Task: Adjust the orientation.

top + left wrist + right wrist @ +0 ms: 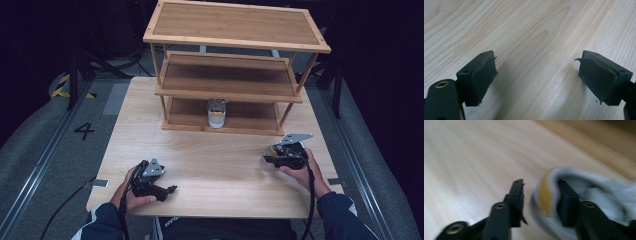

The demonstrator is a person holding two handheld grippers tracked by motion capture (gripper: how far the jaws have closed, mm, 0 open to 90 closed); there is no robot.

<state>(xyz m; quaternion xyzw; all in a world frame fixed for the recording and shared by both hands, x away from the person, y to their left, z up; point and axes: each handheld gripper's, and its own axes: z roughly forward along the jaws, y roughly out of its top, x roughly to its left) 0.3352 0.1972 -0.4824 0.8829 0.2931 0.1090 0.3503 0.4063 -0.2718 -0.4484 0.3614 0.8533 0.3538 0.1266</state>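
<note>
A grey-white shoe [599, 192] with a yellow heel lies on the wooden table [215, 160] at the right. My right gripper [540, 195] straddles its heel: one jaw is inside the shoe and the other outside, with a small gap left. The image is blurred. From above, a bit of yellow heel [272, 149] peeks out at my right gripper [270, 155]. A second matching shoe [217, 114] stands on the bottom level of the bamboo shelf [235, 22]. My left gripper [170, 190] rests low near the front left edge, open [536, 75] over bare wood.
The three-level shelf stands at the table's far side; its middle level [227, 80] and top level are bare. Dark floor and rails surround the table, with a "4" marked on the floor [84, 131] at the left.
</note>
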